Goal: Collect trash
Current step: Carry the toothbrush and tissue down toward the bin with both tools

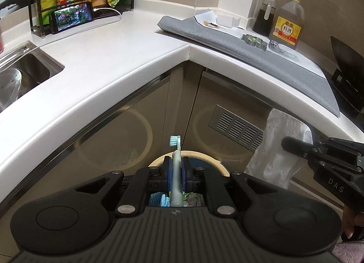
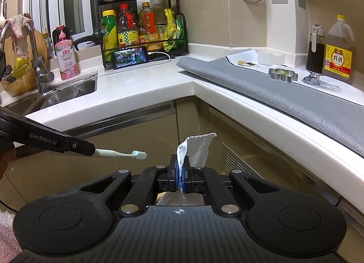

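Observation:
My left gripper is shut on a pale toothbrush whose teal-bristled head sticks out past the fingertips. It hangs over a round bin with a cream rim and a blue liner, with trash inside. In the right wrist view the same toothbrush pokes out of the left gripper at the left. My right gripper is shut on a crumpled white paper towel, held in front of the corner cabinet. The left wrist view shows that towel hanging from the right gripper.
A white L-shaped counter wraps the corner above. On it lie a grey mat, a metal cookie cutter, a phone playing video, a rack of bottles and a cooking-wine jug. A sink lies at left.

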Motion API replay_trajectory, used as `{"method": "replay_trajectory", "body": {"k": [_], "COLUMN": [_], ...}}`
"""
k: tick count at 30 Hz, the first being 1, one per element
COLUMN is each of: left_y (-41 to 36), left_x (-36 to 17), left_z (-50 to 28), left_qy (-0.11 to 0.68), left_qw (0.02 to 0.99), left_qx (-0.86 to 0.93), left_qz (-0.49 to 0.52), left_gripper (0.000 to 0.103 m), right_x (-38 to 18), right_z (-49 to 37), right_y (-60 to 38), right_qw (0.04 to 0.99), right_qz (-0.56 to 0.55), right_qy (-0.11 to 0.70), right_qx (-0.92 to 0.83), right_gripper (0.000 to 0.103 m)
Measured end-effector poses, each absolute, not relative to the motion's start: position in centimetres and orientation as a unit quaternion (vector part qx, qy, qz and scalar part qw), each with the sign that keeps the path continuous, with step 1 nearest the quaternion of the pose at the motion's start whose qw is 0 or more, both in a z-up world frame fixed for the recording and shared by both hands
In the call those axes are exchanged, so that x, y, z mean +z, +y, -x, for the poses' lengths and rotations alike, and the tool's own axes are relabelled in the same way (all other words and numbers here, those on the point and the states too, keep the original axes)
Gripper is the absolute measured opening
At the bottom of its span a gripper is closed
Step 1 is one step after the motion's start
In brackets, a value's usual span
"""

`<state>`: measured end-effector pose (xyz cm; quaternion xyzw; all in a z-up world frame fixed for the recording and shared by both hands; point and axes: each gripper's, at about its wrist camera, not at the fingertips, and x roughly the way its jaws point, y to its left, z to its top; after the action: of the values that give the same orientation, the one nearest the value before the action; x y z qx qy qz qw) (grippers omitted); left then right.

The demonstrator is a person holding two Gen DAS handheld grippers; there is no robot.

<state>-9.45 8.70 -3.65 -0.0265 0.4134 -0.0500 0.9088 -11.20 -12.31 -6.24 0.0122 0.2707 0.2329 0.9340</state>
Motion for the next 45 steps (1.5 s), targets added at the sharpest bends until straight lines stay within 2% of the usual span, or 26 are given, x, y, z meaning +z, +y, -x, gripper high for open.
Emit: {"method": "replay_trajectory", "body": {"k": [30, 45], "left_y": [8.9, 8.6], "left_x": [-5.8, -10.2], "left_z": [7.2, 3.5], "left_qy": [0.438, 0.48], "left_qw": [0.897, 0.874], "left_qx": [-0.042, -0.053], "left_qz": [0.032, 0.041], "left_gripper": [0.009, 0.009], "right_x": [-7.5, -11.0], "right_z": [8.9, 4.9], "right_y": [-11.3, -9.8], "right_qw": [0.929, 0.915], "right_qz": [0.0, 0.011], "right_qy": [0.289, 0.334], "right_qx": [0.232, 0.228], "right_gripper": [0.003, 0.003]}}
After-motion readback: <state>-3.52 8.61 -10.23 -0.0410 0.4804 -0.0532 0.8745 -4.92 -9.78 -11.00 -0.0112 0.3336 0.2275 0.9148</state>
